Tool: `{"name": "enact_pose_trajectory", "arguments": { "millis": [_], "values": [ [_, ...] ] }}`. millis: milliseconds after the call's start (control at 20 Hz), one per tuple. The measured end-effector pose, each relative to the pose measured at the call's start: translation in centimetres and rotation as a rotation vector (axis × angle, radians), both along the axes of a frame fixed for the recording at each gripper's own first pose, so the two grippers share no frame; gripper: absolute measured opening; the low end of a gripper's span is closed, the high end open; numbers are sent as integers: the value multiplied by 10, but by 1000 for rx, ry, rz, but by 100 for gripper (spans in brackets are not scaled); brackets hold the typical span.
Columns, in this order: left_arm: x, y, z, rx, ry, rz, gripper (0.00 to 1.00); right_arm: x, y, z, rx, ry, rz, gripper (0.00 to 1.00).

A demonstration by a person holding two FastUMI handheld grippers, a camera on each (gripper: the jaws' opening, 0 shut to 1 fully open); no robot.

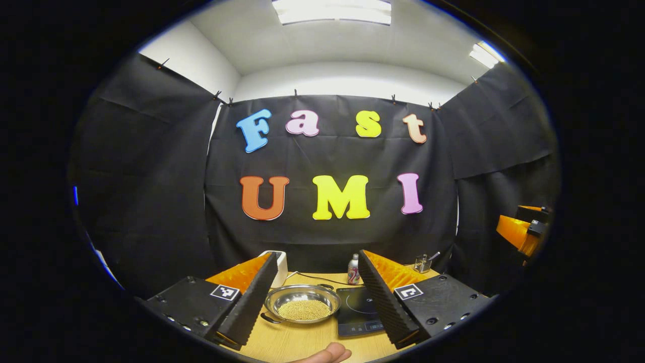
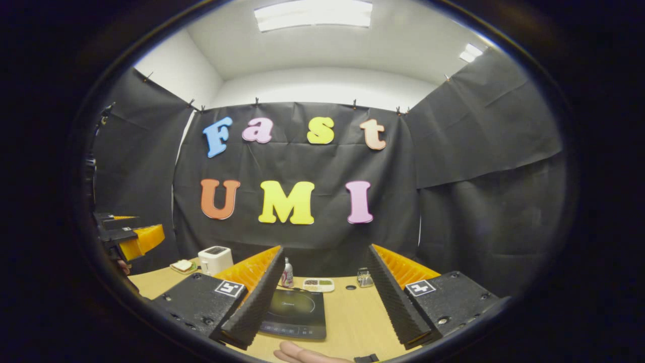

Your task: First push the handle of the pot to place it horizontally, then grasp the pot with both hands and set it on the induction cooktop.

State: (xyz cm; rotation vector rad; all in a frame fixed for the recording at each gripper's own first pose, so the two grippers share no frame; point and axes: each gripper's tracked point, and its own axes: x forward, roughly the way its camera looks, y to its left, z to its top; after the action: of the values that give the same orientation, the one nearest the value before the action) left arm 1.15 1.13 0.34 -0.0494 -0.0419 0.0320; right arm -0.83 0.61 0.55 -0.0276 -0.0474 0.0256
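A steel pot point(image 1: 302, 302) holding yellowish grains sits on the wooden table point(image 1: 292, 343), framed between the fingers of my left gripper point(image 1: 317, 254), which is open and raised above it. One dark pot handle point(image 1: 269, 318) points toward the near left, and another shows at the far rim. The black induction cooktop point(image 1: 360, 310) lies just right of the pot. In the right gripper view the cooktop point(image 2: 295, 312) lies low between the spread fingers of my right gripper point(image 2: 325, 248), which holds nothing. Each gripper shows at the edge of the other's view: right point(image 1: 524, 232), left point(image 2: 126, 237).
A white toaster point(image 2: 215, 259) and a plate with a sandwich point(image 2: 182, 265) stand at the back left. A small bottle point(image 2: 287, 275), a white snack tray point(image 2: 318, 285) and a glass jar point(image 2: 364, 277) line the back edge. A finger point(image 1: 327, 353) pokes in at the bottom.
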Motion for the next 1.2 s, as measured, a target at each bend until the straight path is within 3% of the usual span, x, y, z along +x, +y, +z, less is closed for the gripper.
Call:
{"name": "enact_pose_trajectory", "arguments": {
  "millis": [250, 400, 450, 500, 550, 650, 700, 800, 1200],
  "values": [
    [13, 4, -20, 3, 50, -19, 92, -2, 3, -3, -13, -13, 6, 100],
    [31, 3, -47, -4, 136, -63, 58, -2, 3, -6, -17, -13, 3, 100],
    [33, 6, -53, -5, 158, -64, 34, -1, 4, -7, -19, -13, 3, 100],
    [38, 9, -61, -2, 185, -62, 43, 0, 5, -10, -20, -11, 4, 100],
    [44, 11, -75, 7, 211, -68, 43, 0, 6, -11, -20, -7, 6, 100],
    [52, 13, -93, -5, 274, -78, 0, 3, 5, -16, -19, 0, 6, 100],
    [53, 15, -104, -10, 308, -80, 5, 5, 5, -18, -18, 2, 5, 99],
    [68, 16, -139, -20, 402, -104, 0, 8, 3, -22, -15, 9, 2, 98],
    [82, 28, -244, -62, 755, -134, 0, 24, -8, -45, 4, 56, -15, 99]
  ]
}}
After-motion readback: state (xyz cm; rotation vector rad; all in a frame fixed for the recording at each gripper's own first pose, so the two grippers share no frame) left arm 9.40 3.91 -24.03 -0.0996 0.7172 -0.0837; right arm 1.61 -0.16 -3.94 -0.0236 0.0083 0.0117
